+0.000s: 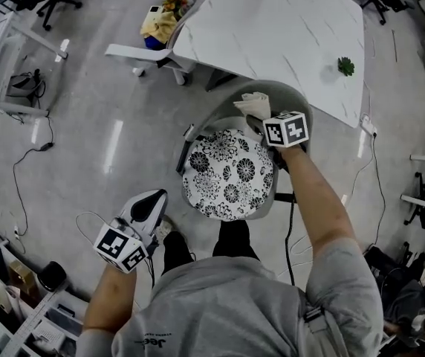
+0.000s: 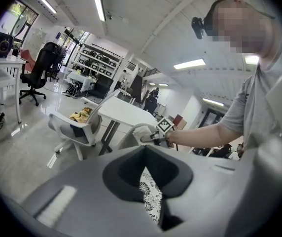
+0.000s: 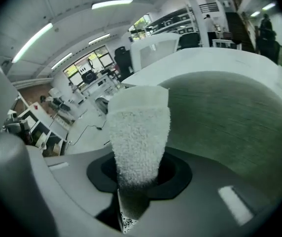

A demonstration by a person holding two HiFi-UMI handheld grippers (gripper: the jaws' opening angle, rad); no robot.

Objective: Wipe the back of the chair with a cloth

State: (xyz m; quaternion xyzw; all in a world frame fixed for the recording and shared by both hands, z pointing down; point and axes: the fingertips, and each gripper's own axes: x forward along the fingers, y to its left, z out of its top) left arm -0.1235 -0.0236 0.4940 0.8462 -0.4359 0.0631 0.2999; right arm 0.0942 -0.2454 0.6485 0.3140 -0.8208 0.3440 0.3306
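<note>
Cloth (image 3: 138, 142) is clamped in the right gripper (image 1: 264, 123), jaws closed on its lower end, and it stands up against the inner face of the chair back (image 1: 288, 95) near the top edge. Wiping looks under way. No visible mark shows which part is done, so most of the back probably remains, including the outer side. The right arm reaches forward over the floral cushion (image 1: 229, 173), forearm nearly straight, gripper aimed at the back. Left gripper (image 1: 151, 203) hangs low, beside the person's leg, well apart from the chair, jaws about together with nothing in them. White table (image 1: 272, 28) stands just behind the chair.
</note>
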